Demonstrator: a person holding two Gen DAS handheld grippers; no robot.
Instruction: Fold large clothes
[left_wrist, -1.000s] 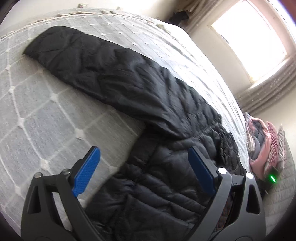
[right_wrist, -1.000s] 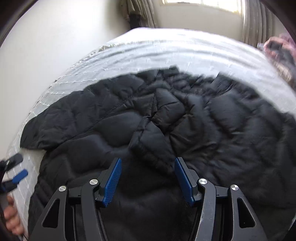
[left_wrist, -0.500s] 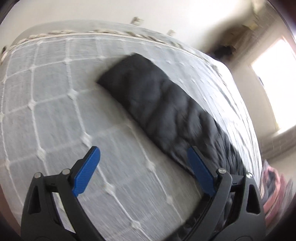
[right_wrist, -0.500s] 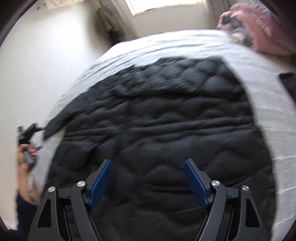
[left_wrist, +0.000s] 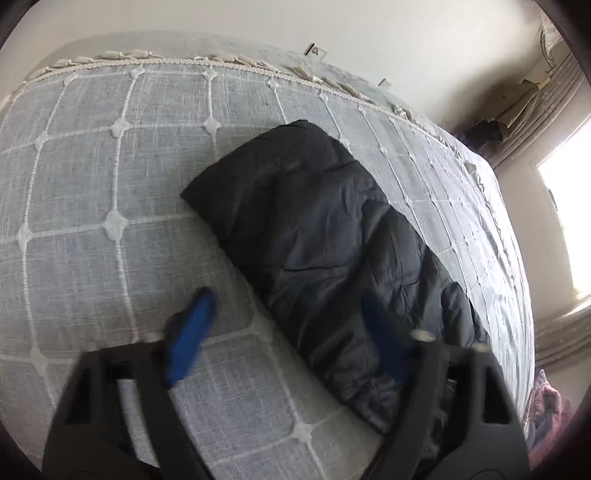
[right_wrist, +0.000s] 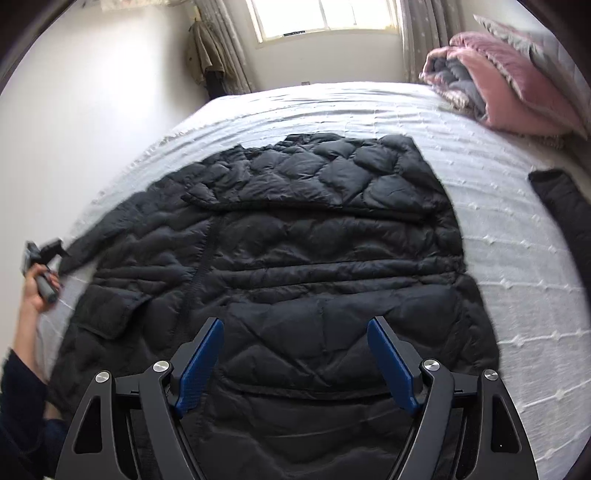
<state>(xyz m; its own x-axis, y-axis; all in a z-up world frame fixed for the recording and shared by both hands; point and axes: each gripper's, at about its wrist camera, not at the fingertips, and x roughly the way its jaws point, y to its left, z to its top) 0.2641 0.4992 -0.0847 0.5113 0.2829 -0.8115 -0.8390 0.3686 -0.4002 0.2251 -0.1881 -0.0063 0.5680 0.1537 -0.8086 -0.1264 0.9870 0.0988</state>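
A large black quilted puffer jacket (right_wrist: 288, 258) lies spread flat on the grey bed (right_wrist: 517, 266), its zip running up the left half. Its left sleeve (left_wrist: 317, 236) stretches out across the bedspread in the left wrist view. My left gripper (left_wrist: 291, 332) is open and empty, hovering just above the sleeve's near part. It also shows at the sleeve's cuff in the right wrist view (right_wrist: 44, 254). My right gripper (right_wrist: 295, 358) is open and empty above the jacket's lower body. The other sleeve (right_wrist: 565, 206) lies out at the right.
A folded pink and grey blanket pile (right_wrist: 506, 85) sits at the bed's far right corner. A white wall (right_wrist: 92, 110) runs along the bed's left side. A window (right_wrist: 325, 18) and curtains stand beyond the bed. The bedspread's fringed edge (left_wrist: 221, 61) is near the wall.
My left gripper has swung away from the jacket body to the sleeve's end. My right gripper has pulled back and up, so the whole jacket is now in its view.
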